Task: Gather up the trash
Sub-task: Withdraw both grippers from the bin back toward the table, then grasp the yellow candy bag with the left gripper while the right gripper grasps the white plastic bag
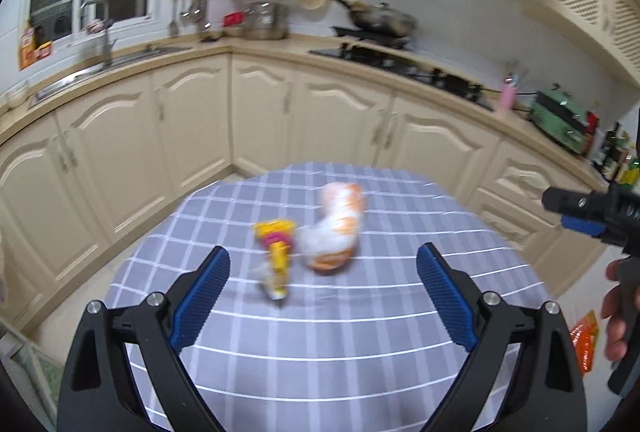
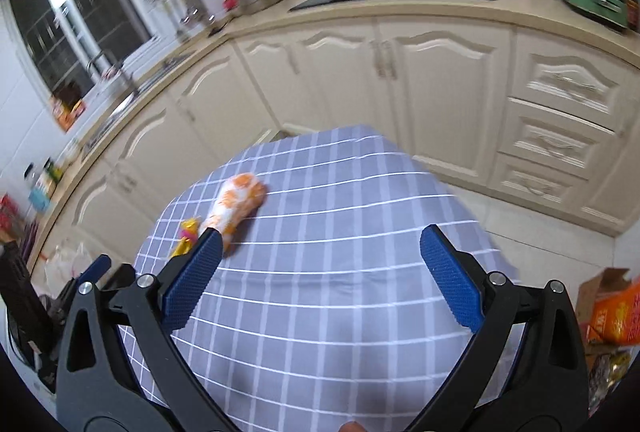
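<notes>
We hold both grippers above a desk [image 1: 360, 352] covered with a grey cloth of white checks. Our left gripper [image 1: 322, 272] stands wide open with nothing between its blue pads, and it points at two pieces of trash lying near the middle of the desk: a yellow wrapper [image 1: 276, 252] with a pink patch, and just to its right a crumpled white and orange bag [image 1: 334, 232], the two touching or nearly so. Our right gripper [image 2: 320, 260] is also spread wide and holds nothing; from its camera the white and orange bag [image 2: 236, 204] and the yellow wrapper [image 2: 186, 238] lie off to the left, beyond its left finger. Cream kitchen cupboards [image 1: 192, 120] curve behind the desk.
</notes>
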### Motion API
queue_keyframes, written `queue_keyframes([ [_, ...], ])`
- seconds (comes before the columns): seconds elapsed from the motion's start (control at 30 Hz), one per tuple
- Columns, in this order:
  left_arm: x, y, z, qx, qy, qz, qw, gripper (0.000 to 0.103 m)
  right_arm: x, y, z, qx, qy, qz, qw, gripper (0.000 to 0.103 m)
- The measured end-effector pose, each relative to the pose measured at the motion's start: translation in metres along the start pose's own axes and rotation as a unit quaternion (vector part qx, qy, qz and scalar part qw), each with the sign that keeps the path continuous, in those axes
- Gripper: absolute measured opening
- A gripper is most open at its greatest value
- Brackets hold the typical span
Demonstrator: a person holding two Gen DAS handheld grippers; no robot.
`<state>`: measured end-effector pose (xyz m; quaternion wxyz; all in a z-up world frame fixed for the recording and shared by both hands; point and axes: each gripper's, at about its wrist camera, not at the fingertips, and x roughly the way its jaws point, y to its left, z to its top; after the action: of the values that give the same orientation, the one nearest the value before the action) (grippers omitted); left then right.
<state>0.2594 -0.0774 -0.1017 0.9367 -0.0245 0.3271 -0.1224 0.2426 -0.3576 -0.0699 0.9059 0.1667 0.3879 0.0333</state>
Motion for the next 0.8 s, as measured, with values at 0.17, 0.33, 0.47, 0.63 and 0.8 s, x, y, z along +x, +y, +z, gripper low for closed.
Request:
queue_keyframes([
  [0.17,0.035,0.026,-0.005,-0.003,0.024,0.022,0.9995,0.092,0.042,0.028,0.005,-0.018,0.029,0.015,0.999,0.097],
  [0.33,0.085,0.038,-0.011,0.013,0.061,0.040,0.9973,0.092,0.087,0.044,0.014,-0.008,0.056,0.029,0.998,0.097],
  [0.47,0.114,0.045,-0.014,0.011,0.083,0.042,0.9956,0.078,0.121,0.062,0.019,-0.005,0.079,0.047,0.996,0.097],
  [0.63,0.128,0.057,-0.016,-0.015,0.108,0.025,0.9938,0.024,0.170,0.090,0.017,-0.023,0.116,0.040,0.992,0.096],
  [0.8,0.118,0.066,-0.022,-0.037,0.104,0.024,0.9936,0.021,0.185,0.093,0.002,-0.035,0.139,0.044,0.989,0.038],
])
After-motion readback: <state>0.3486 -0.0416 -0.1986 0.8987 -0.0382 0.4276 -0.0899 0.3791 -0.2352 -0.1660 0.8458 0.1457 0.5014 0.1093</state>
